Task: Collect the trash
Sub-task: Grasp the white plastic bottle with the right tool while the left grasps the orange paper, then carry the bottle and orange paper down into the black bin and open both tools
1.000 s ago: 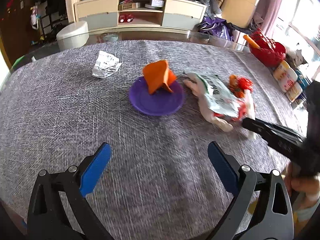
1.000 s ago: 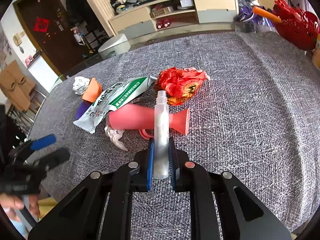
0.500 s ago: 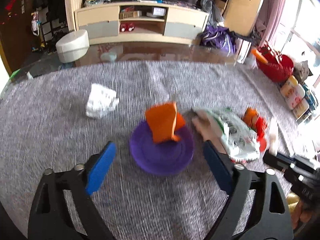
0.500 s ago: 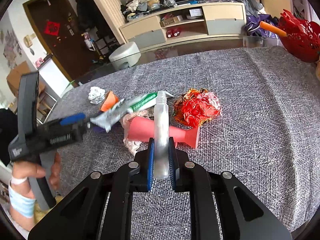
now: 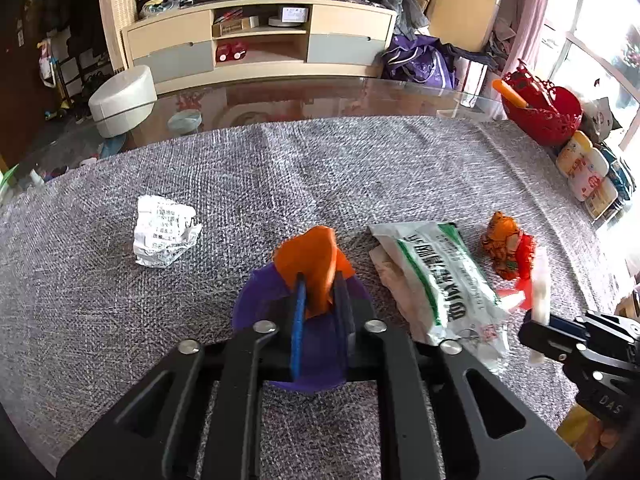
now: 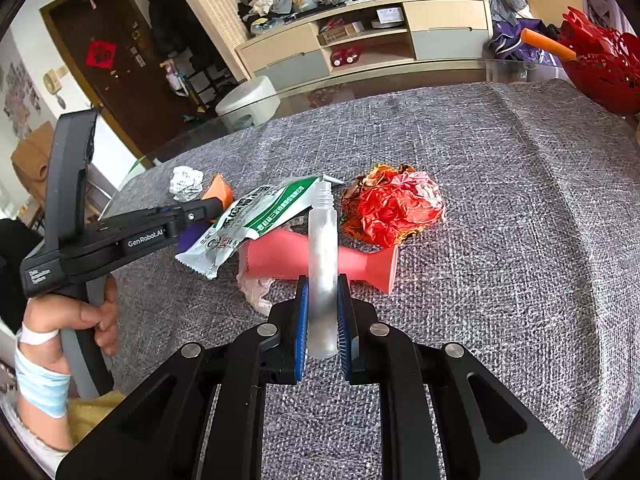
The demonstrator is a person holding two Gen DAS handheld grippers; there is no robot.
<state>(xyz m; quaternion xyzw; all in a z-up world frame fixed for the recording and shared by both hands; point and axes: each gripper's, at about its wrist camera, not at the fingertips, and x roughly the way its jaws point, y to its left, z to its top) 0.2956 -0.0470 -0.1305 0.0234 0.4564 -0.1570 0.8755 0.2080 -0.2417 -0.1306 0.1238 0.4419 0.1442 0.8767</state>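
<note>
My left gripper (image 5: 319, 280) is shut on a folded orange paper (image 5: 308, 256) standing on a purple plate (image 5: 256, 304). My right gripper (image 6: 323, 280) is shut on a clear plastic bottle (image 6: 322, 248), held above the table. Its neck points away from me. On the grey cloth lie a white and green pouch (image 5: 440, 276), a crumpled red and orange wrapper (image 6: 394, 208), a crumpled white receipt (image 5: 164, 230) and a pink rubber piece (image 6: 280, 256). The right gripper also shows at the right edge of the left wrist view (image 5: 538, 332).
A red basket (image 5: 544, 108) and several small bottles (image 5: 588, 172) stand at the table's right edge. A white bin (image 5: 122, 100) and a low cabinet (image 5: 260, 44) stand beyond the glass table edge. My left hand (image 6: 80, 316) holds its gripper at the left.
My left gripper moved forward over the purple plate and shut on the orange paper. My right gripper kept hold of the bottle and shifted slightly.
</note>
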